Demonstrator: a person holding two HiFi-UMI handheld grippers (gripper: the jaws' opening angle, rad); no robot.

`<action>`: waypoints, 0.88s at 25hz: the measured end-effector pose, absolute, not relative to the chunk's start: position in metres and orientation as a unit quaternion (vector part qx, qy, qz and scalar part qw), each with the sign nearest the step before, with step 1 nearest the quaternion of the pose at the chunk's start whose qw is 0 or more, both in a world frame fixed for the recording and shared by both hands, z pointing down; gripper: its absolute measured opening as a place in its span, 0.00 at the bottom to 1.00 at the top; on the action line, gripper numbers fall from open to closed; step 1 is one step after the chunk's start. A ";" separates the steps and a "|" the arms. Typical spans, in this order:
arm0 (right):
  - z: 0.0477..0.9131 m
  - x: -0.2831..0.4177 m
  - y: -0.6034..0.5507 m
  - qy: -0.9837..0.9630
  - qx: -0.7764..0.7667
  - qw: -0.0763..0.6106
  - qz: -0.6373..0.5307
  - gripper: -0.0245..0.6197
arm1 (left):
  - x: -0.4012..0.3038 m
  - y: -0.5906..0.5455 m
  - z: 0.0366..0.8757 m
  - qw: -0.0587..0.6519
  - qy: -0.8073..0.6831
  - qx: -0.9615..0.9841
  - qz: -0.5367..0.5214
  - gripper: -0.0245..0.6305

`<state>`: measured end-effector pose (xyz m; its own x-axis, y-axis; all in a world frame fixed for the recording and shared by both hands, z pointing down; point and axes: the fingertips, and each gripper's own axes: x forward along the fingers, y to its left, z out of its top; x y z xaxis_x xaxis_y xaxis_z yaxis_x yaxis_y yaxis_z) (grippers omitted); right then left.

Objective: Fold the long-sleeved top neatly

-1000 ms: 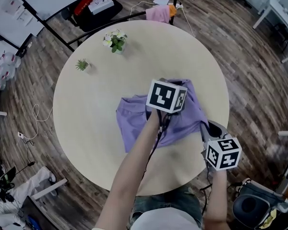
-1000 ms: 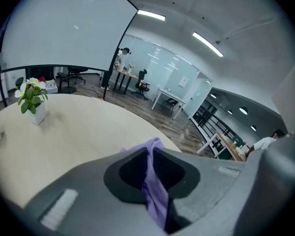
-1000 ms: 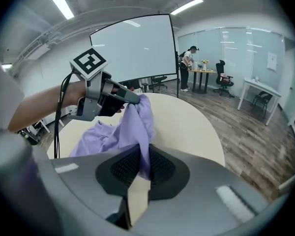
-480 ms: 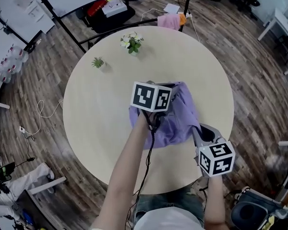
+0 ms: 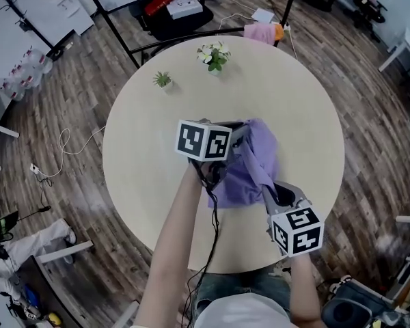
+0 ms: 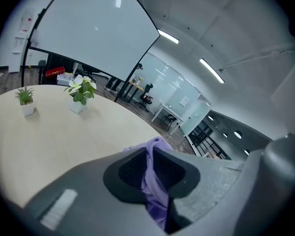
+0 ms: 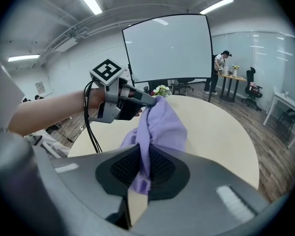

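Over my surface (image 5: 143,190), right of centre, the top (image 5: 249,173) is strung between my tongs. The left tongs (image 5: 238,134) grip its far edge; the right tongs (image 5: 266,188) grip its near edge, closer to me and further right. Near the far rim stand a plant (image 5: 162,80) and, to its right, flowers (image 5: 214,55). Beyond that rim a cloth (image 5: 263,33) lies on the floor (image 5: 68,149).

Left gripper (image 5: 240,130) centre frame, jaws clamped on purple top (image 5: 249,173); left forearm (image 5: 181,238) runs up from bottom edge. Right gripper (image 5: 268,188) lower right, pitched down, jaws pinching same fabric.
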<state>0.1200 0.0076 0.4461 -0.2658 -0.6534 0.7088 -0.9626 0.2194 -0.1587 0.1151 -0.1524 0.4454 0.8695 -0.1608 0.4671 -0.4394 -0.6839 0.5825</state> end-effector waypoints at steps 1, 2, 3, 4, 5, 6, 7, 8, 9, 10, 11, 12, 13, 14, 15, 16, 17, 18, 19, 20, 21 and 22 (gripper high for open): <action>0.448 0.113 0.007 -0.740 0.543 0.261 0.299 0.12 | 0.109 -0.153 0.447 0.366 -0.168 0.896 0.189 0.11; 0.449 0.105 0.006 -0.743 0.538 0.265 0.298 0.12 | 0.103 -0.154 0.449 0.371 -0.167 0.894 0.185 0.11; 0.451 0.097 0.005 -0.746 0.533 0.269 0.296 0.12 | 0.097 -0.155 0.450 0.377 -0.167 0.893 0.179 0.11; 0.452 0.090 0.004 -0.749 0.527 0.273 0.294 0.12 | 0.091 -0.157 0.452 0.384 -0.166 0.892 0.173 0.11; 0.454 0.082 0.004 -0.751 0.522 0.278 0.293 0.12 | 0.085 -0.158 0.454 0.391 -0.165 0.890 0.167 0.11; 0.456 0.075 0.004 -0.753 0.517 0.283 0.291 0.12 | 0.080 -0.158 0.456 0.399 -0.165 0.887 0.162 0.11; 0.459 0.068 0.004 -0.755 0.511 0.288 0.291 0.12 | 0.075 -0.158 0.459 0.405 -0.166 0.885 0.159 0.11; 0.462 0.062 0.005 -0.757 0.506 0.293 0.292 0.13 | 0.070 -0.158 0.462 0.409 -0.166 0.883 0.157 0.12; 0.466 0.056 0.005 -0.759 0.501 0.297 0.292 0.13 | 0.066 -0.158 0.465 0.413 -0.167 0.882 0.156 0.12; 0.470 0.049 0.006 -0.760 0.496 0.301 0.292 0.13 | 0.061 -0.158 0.468 0.415 -0.168 0.880 0.155 0.12; 0.473 0.043 0.006 -0.762 0.492 0.305 0.291 0.13 | 0.056 -0.158 0.472 0.418 -0.171 0.879 0.156 0.12; 0.477 0.037 0.006 -0.763 0.488 0.308 0.291 0.13 | 0.050 -0.158 0.475 0.421 -0.174 0.876 0.156 0.13; 0.482 0.031 0.006 -0.763 0.486 0.311 0.292 0.13 | 0.045 -0.159 0.480 0.425 -0.179 0.873 0.157 0.14; 0.487 0.025 0.005 -0.763 0.484 0.314 0.293 0.13 | 0.038 -0.160 0.484 0.430 -0.187 0.869 0.157 0.16; 0.493 0.020 0.005 -0.762 0.483 0.317 0.294 0.13 | 0.032 -0.162 0.488 0.435 -0.196 0.865 0.156 0.19; 0.500 0.015 0.004 -0.760 0.482 0.320 0.296 0.13 | 0.025 -0.163 0.492 0.440 -0.205 0.861 0.152 0.20; 0.508 0.009 0.003 -0.759 0.479 0.323 0.299 0.13 | 0.017 -0.165 0.494 0.446 -0.215 0.857 0.145 0.21; 0.515 0.004 0.003 -0.759 0.476 0.327 0.302 0.14 | 0.010 -0.167 0.495 0.453 -0.224 0.852 0.135 0.25; 0.523 -0.002 0.004 -0.759 0.470 0.331 0.307 0.15 | 0.002 -0.169 0.497 0.460 -0.234 0.848 0.124 0.28; 0.530 -0.008 0.005 -0.761 0.462 0.334 0.311 0.16 | -0.005 -0.171 0.498 0.464 -0.245 0.843 0.115 0.31; 0.536 -0.015 0.006 -0.763 0.452 0.337 0.316 0.20 | -0.013 -0.173 0.498 0.466 -0.255 0.840 0.109 0.31; 0.542 -0.022 0.008 -0.767 0.441 0.339 0.320 0.26 | -0.019 -0.174 0.499 0.465 -0.263 0.838 0.105 0.31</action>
<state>-0.0221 0.0082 0.5415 -0.3811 -0.4593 0.8024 -0.8933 0.4066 -0.1915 -0.0192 -0.1737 0.4987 0.8392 -0.3442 0.4210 -0.5394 -0.4280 0.7252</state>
